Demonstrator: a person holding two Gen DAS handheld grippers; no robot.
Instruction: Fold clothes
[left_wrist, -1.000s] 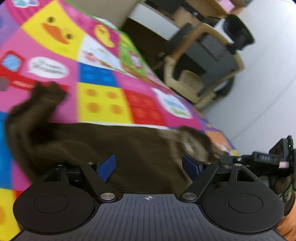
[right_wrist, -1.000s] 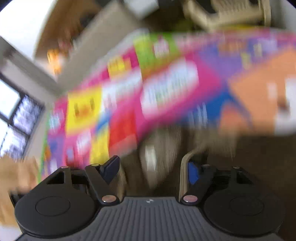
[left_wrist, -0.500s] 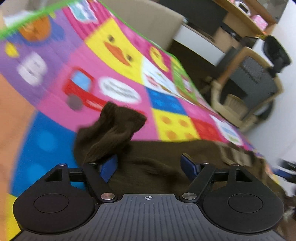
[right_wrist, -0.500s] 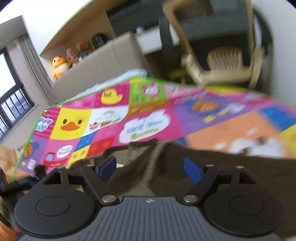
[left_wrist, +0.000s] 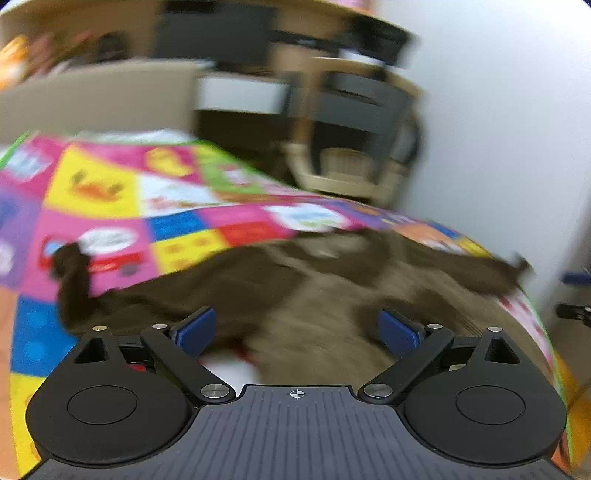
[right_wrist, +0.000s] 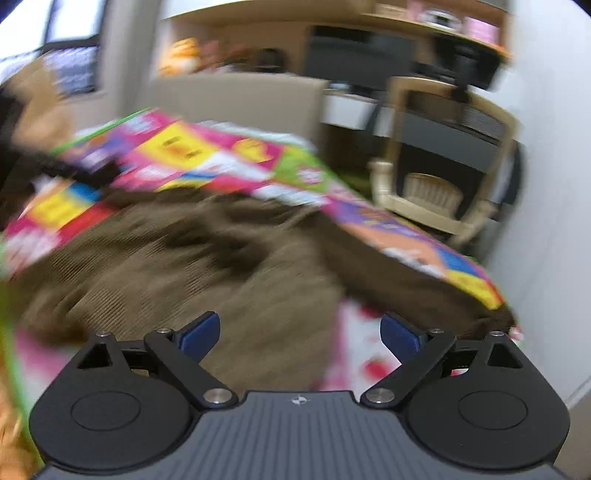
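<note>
Across the bright patchwork play mat (left_wrist: 184, 225) my ribbed brown sweater (left_wrist: 332, 295) sprawls rumpled, while my left gripper (left_wrist: 295, 328) and right gripper (right_wrist: 299, 332), blue pads just spreading wide, grasp nothing above it.

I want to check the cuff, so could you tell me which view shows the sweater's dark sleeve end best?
The left wrist view: the sleeve end stands out against the play mat. In the right wrist view it is a dark blur at the left edge.

Both grippers' jaws have just been opening and now stand wide, nothing pinched between them. The left gripper (left_wrist: 295, 328) and right gripper (right_wrist: 299, 330) pull back, showing more of the brown garment (left_wrist: 332, 295) spread mid-frame.
</note>
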